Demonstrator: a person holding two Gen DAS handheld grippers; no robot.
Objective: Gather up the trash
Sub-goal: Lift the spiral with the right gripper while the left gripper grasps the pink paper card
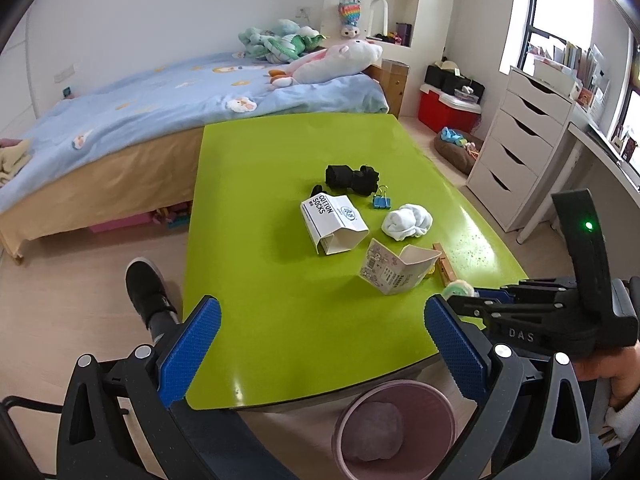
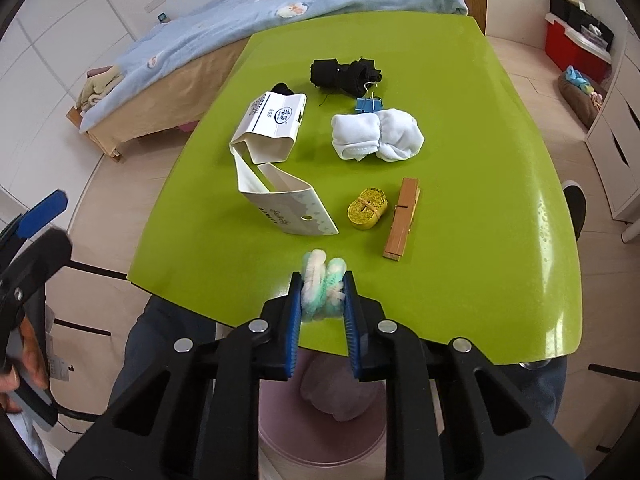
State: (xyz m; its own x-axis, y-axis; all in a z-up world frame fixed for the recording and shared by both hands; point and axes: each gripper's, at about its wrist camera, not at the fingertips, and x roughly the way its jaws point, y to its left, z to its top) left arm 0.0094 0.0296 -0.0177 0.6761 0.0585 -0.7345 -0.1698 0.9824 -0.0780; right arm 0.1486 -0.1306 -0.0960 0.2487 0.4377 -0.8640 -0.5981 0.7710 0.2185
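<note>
Looking along your right tongs point(image 2: 323, 300), you had them pinching a fluffy white-and-green tuft point(image 2: 322, 289) between the blue pads, just above the near edge of the lime-green tabletop point(image 2: 480, 184). Your left tongs point(image 1: 322, 354) stood spread wide with nothing between them, held over the near end of the same tabletop. Below that edge, on the pale wooden floor, sat a pink bin point(image 1: 394, 428) with a crumpled pale wad already inside. On the tabletop lay an open white sock box printed COTTON SOCKS point(image 2: 272, 128), and nearer you a second folded card sleeve point(image 2: 288, 208) touching it. To the right of the sleeve sat a rolled yellow tape bound with a band point(image 2: 368, 208), and just beside that a wooden clothespin point(image 2: 402, 220). Farther back were a balled white sock point(image 2: 376, 134), a blue binder clip point(image 2: 369, 104) at its far side, and a bundle of black socks point(image 2: 344, 72). Beyond the tabletop, a bed with a blue patterned quilt point(image 1: 160, 96) ran along the white wall, with plush toys point(image 1: 320, 52) piled at its head. On the right stood a white chest of drawers point(image 1: 520, 152), a red storage box point(image 1: 444, 110) and a brown pet cushion point(image 1: 456, 152) under a bright window. Your dark shoe point(image 1: 144, 284) rested on the floor left of the tabletop.
</note>
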